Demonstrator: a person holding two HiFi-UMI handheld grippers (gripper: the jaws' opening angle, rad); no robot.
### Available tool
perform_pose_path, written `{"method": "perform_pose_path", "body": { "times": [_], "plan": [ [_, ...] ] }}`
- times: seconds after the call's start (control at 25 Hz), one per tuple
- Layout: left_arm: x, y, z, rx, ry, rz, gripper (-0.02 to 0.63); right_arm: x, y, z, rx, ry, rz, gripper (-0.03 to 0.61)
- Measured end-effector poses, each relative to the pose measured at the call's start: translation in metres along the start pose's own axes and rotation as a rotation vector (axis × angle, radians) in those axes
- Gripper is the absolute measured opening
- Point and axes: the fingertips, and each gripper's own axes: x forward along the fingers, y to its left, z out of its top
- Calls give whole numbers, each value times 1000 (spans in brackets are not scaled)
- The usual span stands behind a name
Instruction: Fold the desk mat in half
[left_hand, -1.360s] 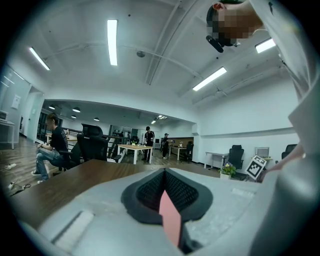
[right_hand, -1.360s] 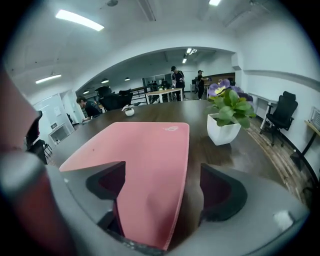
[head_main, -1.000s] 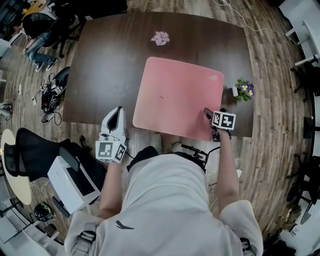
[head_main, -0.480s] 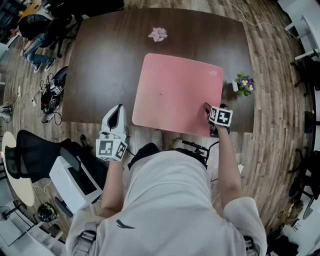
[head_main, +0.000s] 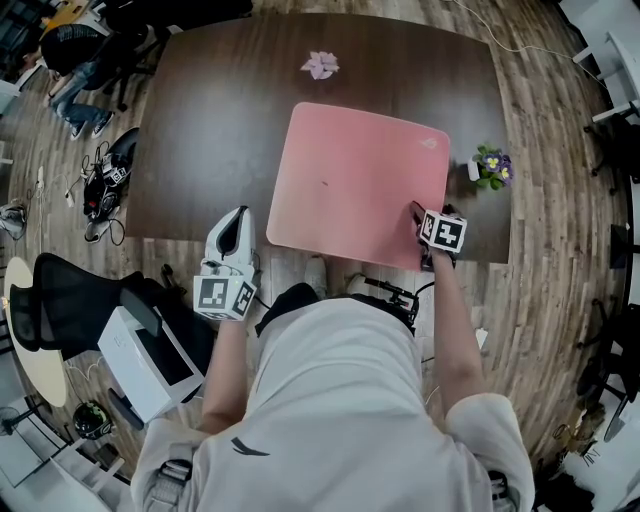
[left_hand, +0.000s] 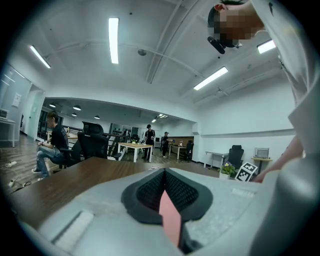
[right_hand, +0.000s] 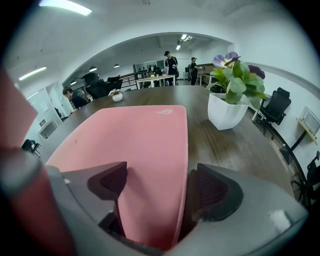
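The pink desk mat (head_main: 360, 180) lies flat and unfolded on the dark wooden table (head_main: 220, 120). My right gripper (head_main: 417, 212) is at the mat's near right corner. In the right gripper view the mat (right_hand: 130, 145) runs in between the jaws of this gripper (right_hand: 160, 180), which stand wide apart: one pad rests over the mat, the other is beyond its right edge. My left gripper (head_main: 236, 215) hovers at the table's front edge, just left of the mat's near left corner and apart from it. Its pads (left_hand: 150, 187) are closed together, pointing up and across the table.
A small potted flower (head_main: 488, 168) stands on the table right of the mat, close to the right gripper (right_hand: 227, 100). A pale pink crumpled object (head_main: 321, 66) lies at the table's far side. A black chair (head_main: 70, 300) and a white box (head_main: 150, 365) stand left of me.
Hardly anything differs. The right gripper has crept slightly forward along the mat's near right corner. The left gripper stays where it was.
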Motion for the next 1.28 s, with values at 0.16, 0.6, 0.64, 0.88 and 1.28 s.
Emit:
{"method": "perform_pose_path", "body": {
  "times": [0.16,0.6,0.64,0.88,1.28],
  "plan": [
    [-5,-1,-2,-1,1,-3,5,-1,7,0,-19,-10,13,390],
    [-18,2,-7,-14,4,3,5,-2,22,2,-8,-64,37,225],
    [-19,1,-8,-14,4,2,5,-2,24,2,-7,-66,43,209],
    [-24,-2,-9,-19,6,-1,5,-5,40,6,-31,-82,81,89],
    [-26,2,-9,-29,-5,9,4,-37,59,25,45,-143,140,48]
  ]
}}
